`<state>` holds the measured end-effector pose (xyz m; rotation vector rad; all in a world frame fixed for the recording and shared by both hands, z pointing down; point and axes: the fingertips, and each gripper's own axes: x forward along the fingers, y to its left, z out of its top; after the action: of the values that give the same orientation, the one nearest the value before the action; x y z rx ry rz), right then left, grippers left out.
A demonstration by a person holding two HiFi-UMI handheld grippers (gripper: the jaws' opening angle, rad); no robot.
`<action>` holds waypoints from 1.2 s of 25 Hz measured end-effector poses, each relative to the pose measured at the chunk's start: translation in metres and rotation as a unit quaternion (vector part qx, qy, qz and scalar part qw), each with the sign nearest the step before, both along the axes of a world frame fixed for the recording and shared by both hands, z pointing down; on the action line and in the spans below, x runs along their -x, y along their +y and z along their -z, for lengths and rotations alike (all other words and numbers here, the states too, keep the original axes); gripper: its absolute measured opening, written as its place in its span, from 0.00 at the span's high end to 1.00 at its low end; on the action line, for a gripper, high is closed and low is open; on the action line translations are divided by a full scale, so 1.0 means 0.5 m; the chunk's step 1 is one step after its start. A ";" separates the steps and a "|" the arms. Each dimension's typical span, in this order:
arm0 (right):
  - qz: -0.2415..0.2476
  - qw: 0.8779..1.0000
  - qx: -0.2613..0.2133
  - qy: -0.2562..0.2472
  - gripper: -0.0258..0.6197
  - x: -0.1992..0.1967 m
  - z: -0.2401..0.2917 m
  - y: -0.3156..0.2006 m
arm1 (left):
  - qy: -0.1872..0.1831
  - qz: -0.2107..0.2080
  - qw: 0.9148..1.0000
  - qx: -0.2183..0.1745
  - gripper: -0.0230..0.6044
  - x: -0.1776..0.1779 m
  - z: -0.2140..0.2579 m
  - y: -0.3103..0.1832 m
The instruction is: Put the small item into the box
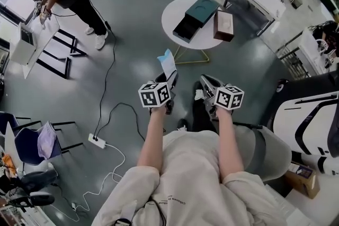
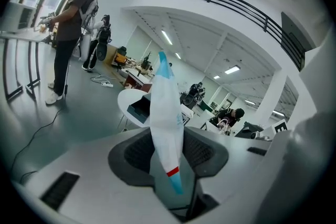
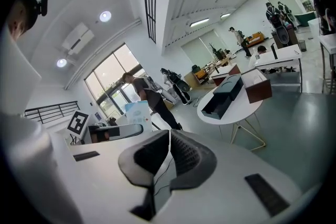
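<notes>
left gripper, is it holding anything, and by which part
The left gripper pinches the white and blue packet by its lower end, near the red stripe; the rest sticks up free.

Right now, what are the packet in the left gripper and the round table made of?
The packet looks like thin plastic film: white, shiny, puffy, blue sealed edge. The table has a smooth white top, maybe painted wood or plastic; its thin yellowish legs look like metal.

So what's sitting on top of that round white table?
An open dark box and a brown box beside it. Whether anything lies inside either box cannot be made out from here.
</notes>
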<state>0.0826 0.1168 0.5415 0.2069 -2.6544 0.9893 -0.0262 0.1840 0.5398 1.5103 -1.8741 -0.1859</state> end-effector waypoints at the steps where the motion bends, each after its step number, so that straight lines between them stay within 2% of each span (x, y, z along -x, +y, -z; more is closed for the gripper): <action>1: 0.004 1.000 0.000 -0.002 0.90 0.009 -0.002 -0.003 | 0.001 0.001 1.000 0.001 0.71 0.007 -0.003 -0.008; 7: 0.011 1.000 0.025 -0.013 0.90 0.038 -0.023 -0.030 | -0.003 0.005 1.000 0.006 0.71 0.037 -0.014 -0.051; 15: 0.039 0.999 -0.013 0.011 0.90 0.109 -0.034 -0.113 | -0.018 0.008 1.000 0.013 0.71 0.094 -0.027 -0.153; 24: 0.036 0.999 -0.033 0.018 0.90 0.191 0.001 -0.286 | -0.033 -0.020 0.999 0.024 0.71 0.127 -0.018 -0.317; 30: 0.046 0.999 -0.018 0.019 0.90 0.225 -0.011 -0.382 | -0.038 -0.035 0.998 0.037 0.71 0.129 -0.026 -0.418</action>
<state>-0.0301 -0.0740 0.5472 0.1081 -2.6240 0.8992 -0.0909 -0.0251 0.5528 1.5495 -1.8621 -0.0260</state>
